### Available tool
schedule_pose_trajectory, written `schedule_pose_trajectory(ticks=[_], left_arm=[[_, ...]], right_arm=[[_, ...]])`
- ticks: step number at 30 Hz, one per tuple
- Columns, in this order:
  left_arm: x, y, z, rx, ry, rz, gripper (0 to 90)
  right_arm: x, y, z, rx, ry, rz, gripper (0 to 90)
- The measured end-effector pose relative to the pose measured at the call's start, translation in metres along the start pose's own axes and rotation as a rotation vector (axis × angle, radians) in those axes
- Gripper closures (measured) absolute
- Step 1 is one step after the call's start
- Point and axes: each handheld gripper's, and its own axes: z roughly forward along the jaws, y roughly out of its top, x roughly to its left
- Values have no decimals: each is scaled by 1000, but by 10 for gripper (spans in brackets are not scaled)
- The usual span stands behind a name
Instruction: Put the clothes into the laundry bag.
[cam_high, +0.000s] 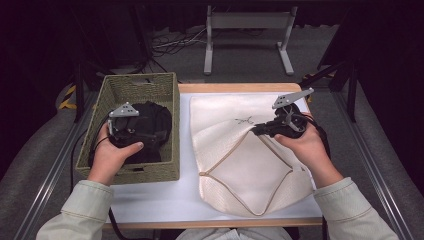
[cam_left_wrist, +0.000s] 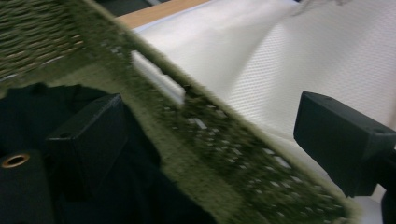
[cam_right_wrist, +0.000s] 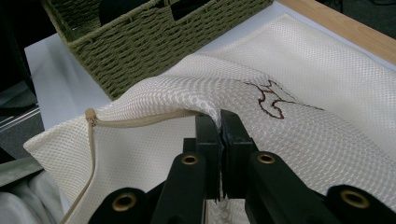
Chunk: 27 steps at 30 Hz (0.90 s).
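Note:
A woven green basket (cam_high: 169, 100) stands on the left of the table with a black garment (cam_high: 156, 119) inside it. My left gripper (cam_high: 146, 133) hovers over that garment, its jaws wide apart and nothing pressed between them. In the left gripper view the left gripper (cam_left_wrist: 217, 140) has the basket's rim (cam_left_wrist: 224, 140) running across between its jaws and the black garment (cam_left_wrist: 140, 186) below. A cream mesh bag (cam_high: 240, 170) lies on the right. My right gripper (cam_high: 260, 130) is shut on the mesh bag (cam_right_wrist: 303, 93) at its zipper edge (cam_right_wrist: 140, 120), lifting it; the right gripper (cam_right_wrist: 219, 126) pinches a fold.
The white tabletop (cam_high: 150, 200) has a wooden rim at the far side (cam_high: 225, 88). A grey metal stand (cam_high: 247, 22) sits on the floor beyond. Metal rails (cam_high: 375, 150) run along both sides of the table. The bag bears a small dark embroidered mark (cam_right_wrist: 273, 100).

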Motion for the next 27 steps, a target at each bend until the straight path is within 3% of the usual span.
schedule_pose_trajectory(ticks=[7, 27], left_arm=[[25, -1, 4, -1, 15, -30, 49], [69, -9, 38, 97, 110, -114, 62]], right_arm=[[2, 1, 2, 6, -3, -9, 879], [3, -4, 1, 5, -9, 2, 877]])
